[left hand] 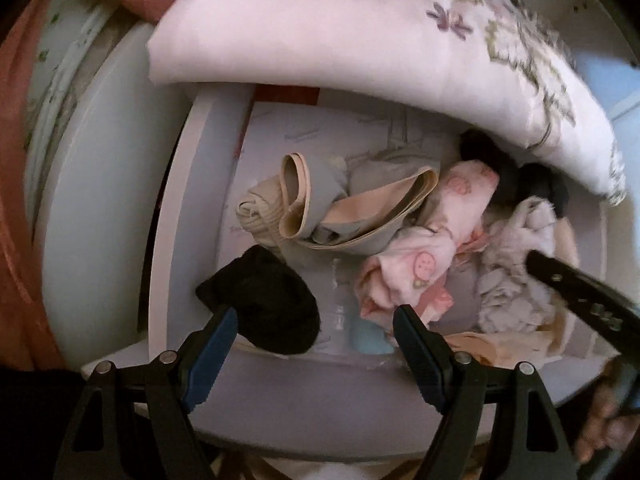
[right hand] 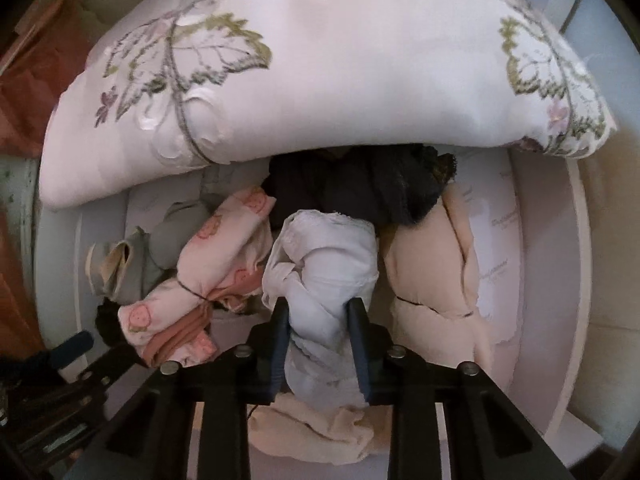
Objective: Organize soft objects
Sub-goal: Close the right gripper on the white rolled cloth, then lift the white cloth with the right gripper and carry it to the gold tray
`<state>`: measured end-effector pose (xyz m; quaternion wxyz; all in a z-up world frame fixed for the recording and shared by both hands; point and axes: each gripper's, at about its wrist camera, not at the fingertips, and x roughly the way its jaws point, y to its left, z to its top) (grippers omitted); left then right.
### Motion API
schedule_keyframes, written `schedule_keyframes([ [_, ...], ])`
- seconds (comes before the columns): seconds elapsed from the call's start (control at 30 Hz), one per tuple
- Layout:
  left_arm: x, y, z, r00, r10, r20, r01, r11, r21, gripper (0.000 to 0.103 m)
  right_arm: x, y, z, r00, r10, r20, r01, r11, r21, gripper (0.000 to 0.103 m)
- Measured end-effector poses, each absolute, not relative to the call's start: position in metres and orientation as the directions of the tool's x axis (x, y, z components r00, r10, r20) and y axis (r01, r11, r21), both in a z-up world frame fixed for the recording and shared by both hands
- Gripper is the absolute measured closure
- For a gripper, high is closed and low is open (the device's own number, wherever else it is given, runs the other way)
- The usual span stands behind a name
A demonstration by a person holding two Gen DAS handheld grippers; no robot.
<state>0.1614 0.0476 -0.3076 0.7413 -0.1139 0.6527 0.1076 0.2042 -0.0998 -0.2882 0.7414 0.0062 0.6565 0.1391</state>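
Pinching white cloth (right hand: 324, 264), right gripper (right hand: 320, 312); left gripper (left hand: 316, 316) spread wide (drawer liner (left hand: 308, 136) script unreadable).

Garments (right hand: 328, 264) lie in the drawer (right hand: 568, 240), pillow (right hand: 320, 60) behind.

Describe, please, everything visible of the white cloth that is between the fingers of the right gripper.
The white cloth is a soft, crumpled piece of pale fabric, bunched into folds, with a finely scalloped edge. It lies in the white drawer among other garments: a pink printed one on its left, a black one behind, a peach one on its right. The right gripper is shut on its lower part, squeezing it narrow.
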Motion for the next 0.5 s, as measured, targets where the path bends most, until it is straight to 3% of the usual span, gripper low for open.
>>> schedule_keyframes([
  [0.5,0.161,0.048,-0.311,0.131,0.009,-0.991,-0.320,0.947,-0.034,0.021,0.184,-0.098,-0.223,0.203,0.215,-0.955,-0.253,0.954,0.161,0.079],
])
